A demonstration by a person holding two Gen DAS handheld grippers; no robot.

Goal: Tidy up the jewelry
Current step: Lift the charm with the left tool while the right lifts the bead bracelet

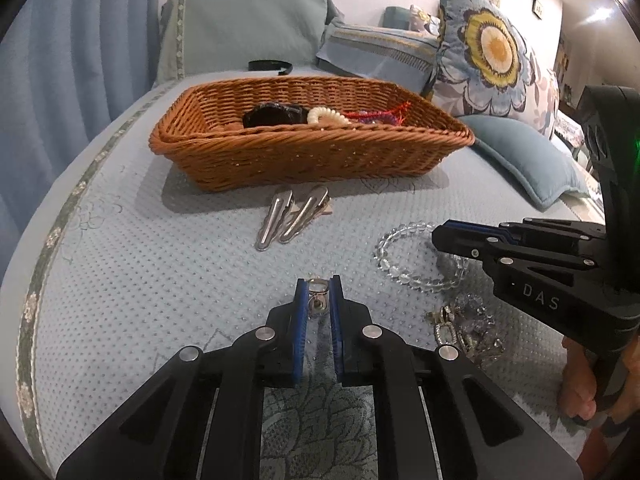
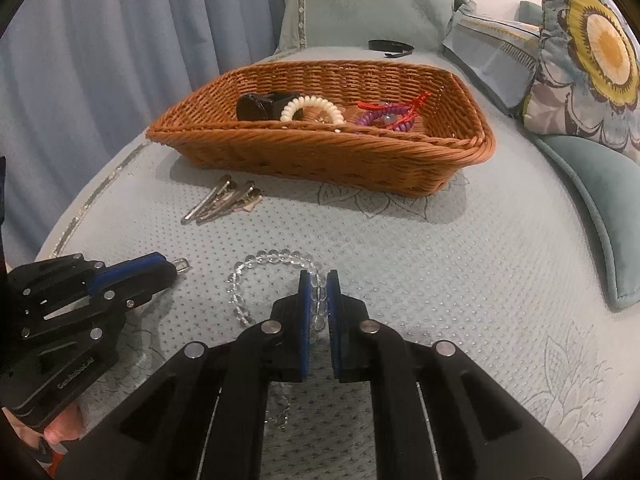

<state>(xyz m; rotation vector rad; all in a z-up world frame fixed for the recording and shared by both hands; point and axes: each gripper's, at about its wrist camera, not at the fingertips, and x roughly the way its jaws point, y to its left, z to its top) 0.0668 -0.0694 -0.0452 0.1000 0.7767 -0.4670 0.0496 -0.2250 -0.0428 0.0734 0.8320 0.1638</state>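
A brown wicker basket (image 1: 312, 156) (image 2: 320, 160) stands on the bed and holds a black clip (image 2: 260, 105), a cream coil hair tie (image 2: 313, 109) and purple and red ties (image 2: 390, 116). My left gripper (image 1: 318, 286) is shut on a small silver clasp (image 1: 318, 300), which also shows in the right wrist view (image 2: 181, 266). My right gripper (image 2: 319, 280) is shut on a clear bead bracelet (image 2: 276, 258) that lies on the bedspread; the bracelet also shows in the left wrist view (image 1: 404, 248). Two silver hair clips (image 1: 288, 216) (image 2: 220, 202) lie in front of the basket.
A pile of crystal and metal jewelry (image 1: 464, 328) lies to the right of my left gripper. A black headband (image 1: 270, 66) lies behind the basket. Pillows (image 1: 480, 48) line the right side, and a blue curtain (image 2: 100, 60) hangs on the left.
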